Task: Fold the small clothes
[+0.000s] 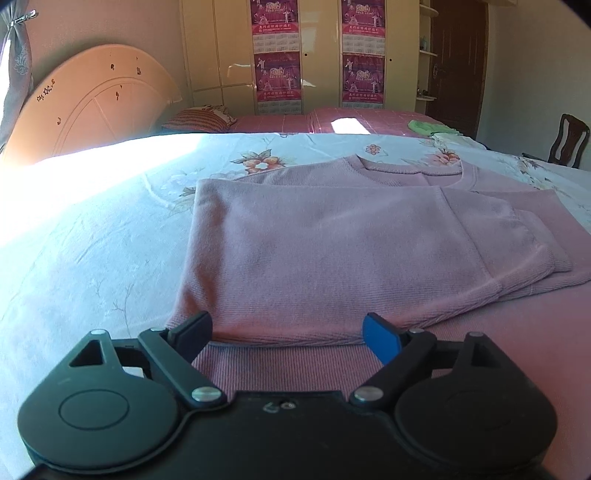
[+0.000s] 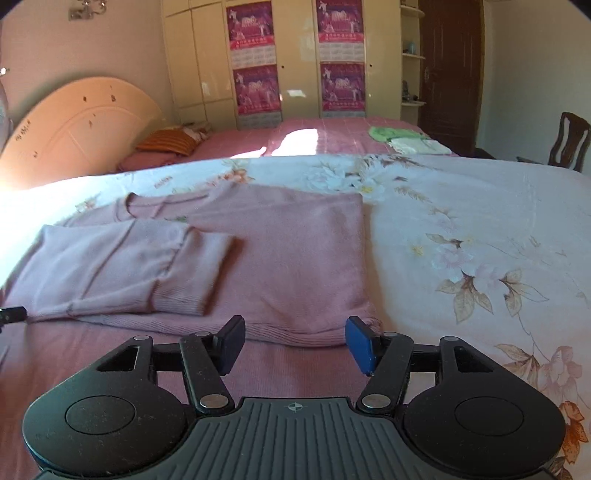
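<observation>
A pink sweater (image 1: 332,236) lies partly folded on a bed covered by a pale floral sheet (image 1: 92,258). In the left wrist view it fills the middle of the frame, its neckline toward the top, one side turned over the body and a ribbed cuff (image 1: 546,254) resting at centre right. The left hand-held gripper (image 1: 288,334) sits at the bottom centre of the frame, its jaws spread wide, one black pad and one blue pad either side of the sweater's near hem; nothing is pinched between them. In the right wrist view the sweater (image 2: 288,258) lies in the centre and left of the frame, the folded sleeve with its cuff (image 2: 192,273) laid across the left part. The right hand-held gripper (image 2: 295,343) is at the bottom centre, jaws apart and gripping nothing, just short of the near hem, with pink cloth below it. Floral sheet (image 2: 480,240) fills the right side. Behind, across the top of both frames, stand a cream wardrobe (image 2: 199,62) with magenta posters (image 2: 251,26), a second bed in pink (image 2: 332,136) with green cloth (image 2: 384,133) on it, a curved headboard (image 1: 96,99) at upper left, a dark door (image 1: 454,62) and a chair (image 2: 569,140) at right.
</observation>
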The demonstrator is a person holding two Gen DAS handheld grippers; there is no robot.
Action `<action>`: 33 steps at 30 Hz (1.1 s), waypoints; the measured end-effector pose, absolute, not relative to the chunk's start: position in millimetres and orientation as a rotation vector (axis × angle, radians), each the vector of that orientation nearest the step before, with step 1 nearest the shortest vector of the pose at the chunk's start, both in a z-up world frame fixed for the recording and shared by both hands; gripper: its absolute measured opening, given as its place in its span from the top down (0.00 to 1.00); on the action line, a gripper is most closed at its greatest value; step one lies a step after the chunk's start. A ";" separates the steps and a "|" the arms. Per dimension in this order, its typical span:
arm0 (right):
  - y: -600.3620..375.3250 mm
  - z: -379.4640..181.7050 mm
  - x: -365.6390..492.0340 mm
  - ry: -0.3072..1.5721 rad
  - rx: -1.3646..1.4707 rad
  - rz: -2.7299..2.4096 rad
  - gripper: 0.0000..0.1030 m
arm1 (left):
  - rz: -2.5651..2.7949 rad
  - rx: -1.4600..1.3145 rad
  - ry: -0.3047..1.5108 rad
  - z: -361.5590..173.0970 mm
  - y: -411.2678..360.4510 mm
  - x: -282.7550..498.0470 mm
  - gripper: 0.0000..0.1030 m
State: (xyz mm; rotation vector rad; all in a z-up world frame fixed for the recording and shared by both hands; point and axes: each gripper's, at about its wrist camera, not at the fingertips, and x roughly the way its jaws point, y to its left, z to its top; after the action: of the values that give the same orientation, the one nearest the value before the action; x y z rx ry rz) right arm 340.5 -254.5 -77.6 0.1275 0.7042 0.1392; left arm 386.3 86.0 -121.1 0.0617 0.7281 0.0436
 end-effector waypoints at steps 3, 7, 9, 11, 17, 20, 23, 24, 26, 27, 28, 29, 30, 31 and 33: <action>-248.7 -83.1 361.6 0.741 0.251 0.202 0.42 | 0.081 0.010 0.698 -119.6 96.7 390.3 0.17; -240.6 -95.1 389.1 0.750 0.372 0.251 0.53 | 0.072 -0.005 0.741 -127.7 100.3 401.3 0.16; -235.5 -101.3 399.8 0.771 0.379 0.261 0.54 | 0.060 0.031 0.754 -131.7 97.6 404.4 0.15; -230.6 -101.3 402.1 0.764 0.365 0.281 0.54 | 0.055 0.018 0.761 -130.9 99.6 406.2 0.15; -225.0 -105.2 398.8 0.777 0.365 0.337 0.87 | 0.035 0.005 0.756 -132.0 103.2 406.1 0.15; -228.2 -101.5 395.8 0.759 0.372 0.335 0.94 | 0.021 0.005 0.760 -131.0 105.0 406.8 0.15; -234.2 -86.8 382.7 0.717 0.374 0.352 0.95 | 0.016 0.027 0.746 -129.2 106.7 405.1 0.15; -235.6 -83.5 378.3 0.710 0.374 0.360 0.95 | 0.008 0.041 0.746 -130.0 107.0 405.0 0.15; -234.3 -81.0 371.0 0.703 0.352 0.373 0.95 | 0.001 0.056 0.749 -132.2 106.6 405.4 0.15; -230.0 -85.5 372.6 0.723 0.321 0.365 0.95 | -0.002 0.059 0.754 -133.1 106.3 406.8 0.14; -226.1 -93.7 377.4 0.762 0.292 0.347 0.95 | -0.003 0.059 0.760 -133.4 106.1 408.4 0.13; -222.6 -101.9 382.8 0.790 0.283 0.336 0.95 | -0.003 0.058 0.772 -132.7 105.7 410.9 0.13; -222.7 -104.0 383.6 0.775 0.288 0.336 0.95 | 0.003 0.059 0.783 -130.6 104.8 412.6 0.13; -222.8 -104.7 385.4 0.775 0.285 0.327 0.95 | 0.010 0.060 0.783 -128.4 103.7 412.6 0.13; -221.2 -101.1 385.3 0.781 0.283 0.315 0.94 | 0.009 0.081 0.790 -129.4 100.8 411.8 0.12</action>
State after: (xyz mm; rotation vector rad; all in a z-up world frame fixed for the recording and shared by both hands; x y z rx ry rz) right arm 385.3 -221.2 -101.1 0.2834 0.7806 0.3153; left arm 411.8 100.8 -129.4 0.0809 0.7896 0.0095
